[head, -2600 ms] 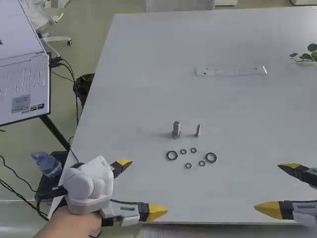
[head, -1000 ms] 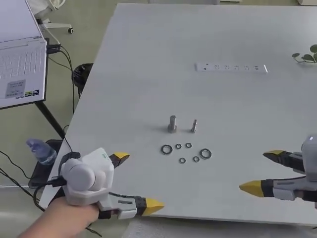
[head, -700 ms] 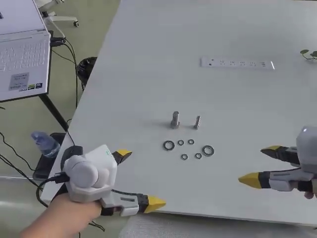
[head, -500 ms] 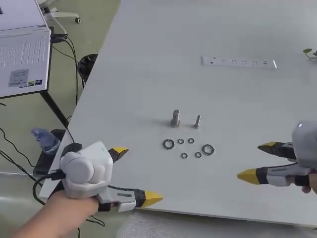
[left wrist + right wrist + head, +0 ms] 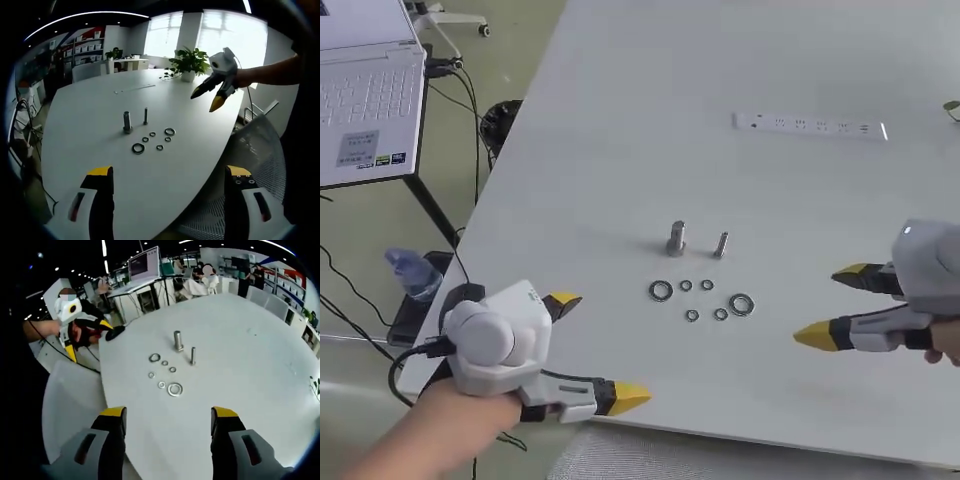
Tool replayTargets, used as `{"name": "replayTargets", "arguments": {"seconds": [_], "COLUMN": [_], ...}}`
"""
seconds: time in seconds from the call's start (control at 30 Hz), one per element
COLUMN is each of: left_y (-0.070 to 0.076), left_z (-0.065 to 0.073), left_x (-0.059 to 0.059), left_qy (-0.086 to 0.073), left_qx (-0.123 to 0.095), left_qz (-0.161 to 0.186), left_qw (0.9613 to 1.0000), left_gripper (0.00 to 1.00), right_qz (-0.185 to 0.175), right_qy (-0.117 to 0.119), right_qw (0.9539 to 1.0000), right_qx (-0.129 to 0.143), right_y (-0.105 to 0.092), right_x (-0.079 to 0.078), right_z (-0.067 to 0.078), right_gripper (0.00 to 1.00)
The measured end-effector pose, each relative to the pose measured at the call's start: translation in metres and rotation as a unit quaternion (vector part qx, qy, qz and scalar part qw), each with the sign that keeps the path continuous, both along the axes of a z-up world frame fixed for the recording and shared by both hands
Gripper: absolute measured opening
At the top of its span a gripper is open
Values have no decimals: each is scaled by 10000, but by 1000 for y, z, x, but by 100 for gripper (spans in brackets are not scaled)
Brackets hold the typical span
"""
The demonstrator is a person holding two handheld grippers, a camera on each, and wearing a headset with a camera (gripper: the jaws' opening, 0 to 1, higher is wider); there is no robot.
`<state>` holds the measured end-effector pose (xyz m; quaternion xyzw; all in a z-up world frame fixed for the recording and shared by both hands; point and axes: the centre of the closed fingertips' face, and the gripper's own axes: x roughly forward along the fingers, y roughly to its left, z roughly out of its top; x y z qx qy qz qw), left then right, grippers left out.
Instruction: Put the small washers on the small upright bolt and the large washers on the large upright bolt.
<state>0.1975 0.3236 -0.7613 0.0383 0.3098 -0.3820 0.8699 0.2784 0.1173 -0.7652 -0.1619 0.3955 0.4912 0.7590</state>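
The small washers [image 5: 686, 286] and the large washers [image 5: 661, 291] lie flat on the counter [image 5: 650, 110]. They sit in a little bunch just in front of the large upright bolt [image 5: 677, 238] and the small upright bolt [image 5: 721, 244]. The bolts stand side by side, close together. The washers look like hard, thin metal rings. I think they are light and slippery, and they lie so flat that they are tricky to pick up. A good way may be to pinch one across its edge, or tip it up first. The left hand-held gripper [image 5: 598, 348] and the right hand-held gripper [image 5: 827, 305] are both wide open. They hold nothing and hang well apart from the rings.
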Motion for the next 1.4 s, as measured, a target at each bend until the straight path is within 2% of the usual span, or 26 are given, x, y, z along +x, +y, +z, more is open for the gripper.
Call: {"name": "replayTargets", "arguments": {"seconds": [0.1,0.23,0.4,0.6,0.73,0.93,1.17,1.33,1.4], "left_y": [1,0,-3,-7,-7,-5,-3,-1,2], "left_z": [1,0,-5,-3,-5,-6,-8,-8,-7], "left_x": [1,0,-4,-4,-3,-3,-6,-4,-1], "left_qy": [-8,-4,63,26,28,11,3,-38,-150], "left_qx": [1,24,38,4,14,40,89,114,181], "left_qz": [14,-19,-54,-77,-53,-2,7,61,122], "left_qw": [10000,10000,10000,10000,10000,10000,10000,9999,9996], "left_gripper": [91,91,91,91,91,91,91,90,88], "right_qz": [92,357,480,618,703,938,1021,1134,1186], "right_qy": [-6,-48,-59,-19,-31,-30,0,-6,7], "right_qw": [9999,9988,9980,9968,9957,9916,9901,9881,9872], "right_qx": [-73,-329,-410,-516,-595,-886,-963,-1040,-1070], "right_y": [3,5,10,15,19,20,25,30,32], "right_x": [3,4,10,16,18,17,21,24,25], "right_z": [-4,-11,-14,-20,-23,-35,-42,-45,-47], "right_gripper": [69,68,67,64,63,60,59,57,56]}}
